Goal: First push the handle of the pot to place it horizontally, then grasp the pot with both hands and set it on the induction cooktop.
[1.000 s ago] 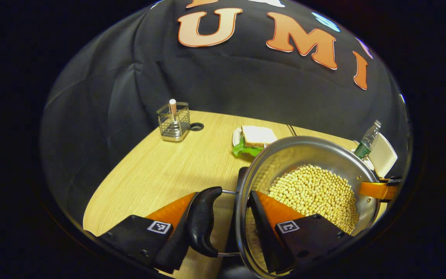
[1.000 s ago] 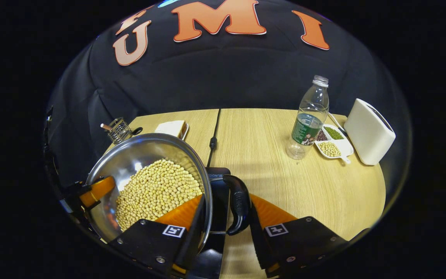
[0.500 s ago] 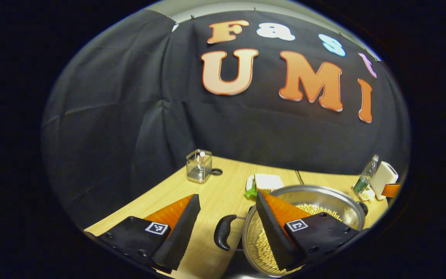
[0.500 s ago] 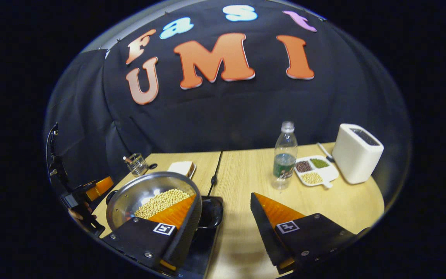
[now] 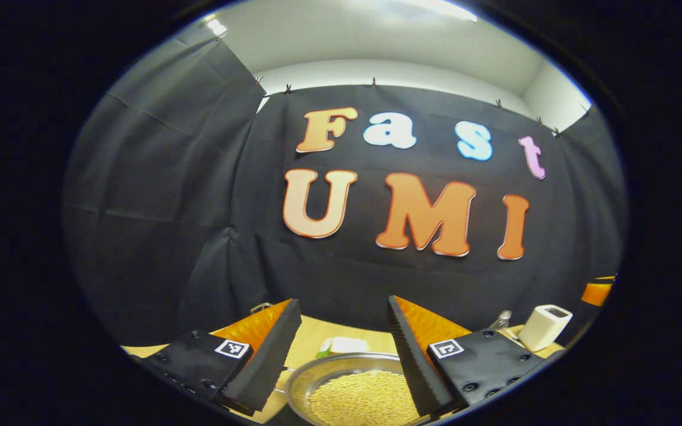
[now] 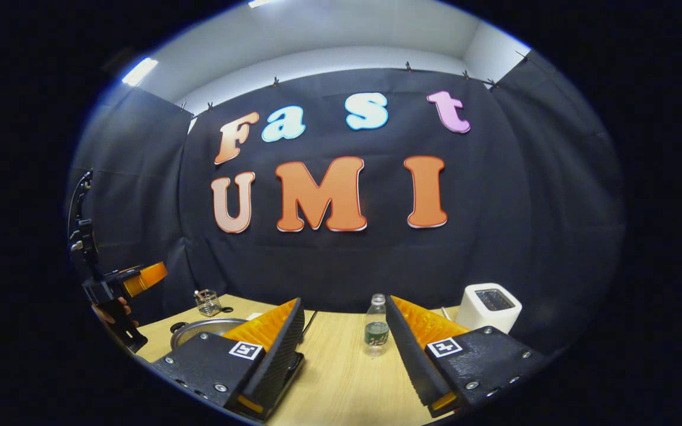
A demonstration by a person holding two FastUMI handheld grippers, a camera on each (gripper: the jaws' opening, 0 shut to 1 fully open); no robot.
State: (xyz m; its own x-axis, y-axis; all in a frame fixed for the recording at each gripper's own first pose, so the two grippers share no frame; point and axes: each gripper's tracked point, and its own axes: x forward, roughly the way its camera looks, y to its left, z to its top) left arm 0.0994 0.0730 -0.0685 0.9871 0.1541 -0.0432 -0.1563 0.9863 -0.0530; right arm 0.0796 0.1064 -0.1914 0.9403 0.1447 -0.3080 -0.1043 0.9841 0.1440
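Black cloth wall fills the upper part of both views; pale ceiling above it. Wooden table runs along the bottom.

Left gripper view: left gripper raised above the table, fingers spread wide, nothing between them. Pot sits below the gap, rim partly hidden by both fingers, loaded with yellow beans. White plate with something green at its edge lies just behind the pot. White box-shaped appliance at right, clear bottle beside it.

Right gripper view: right gripper also wide apart and empty, raised over the table. Pot shows at lower left, behind the near finger. A dark slab just beneath it is likely the induction cooktop; cannot confirm contact. Wire holder stands behind the pot. Bottle upright between the fingers, farther back. Appliance to its right. Left gripper visible at far left, held in a hand, well clear of the pot.
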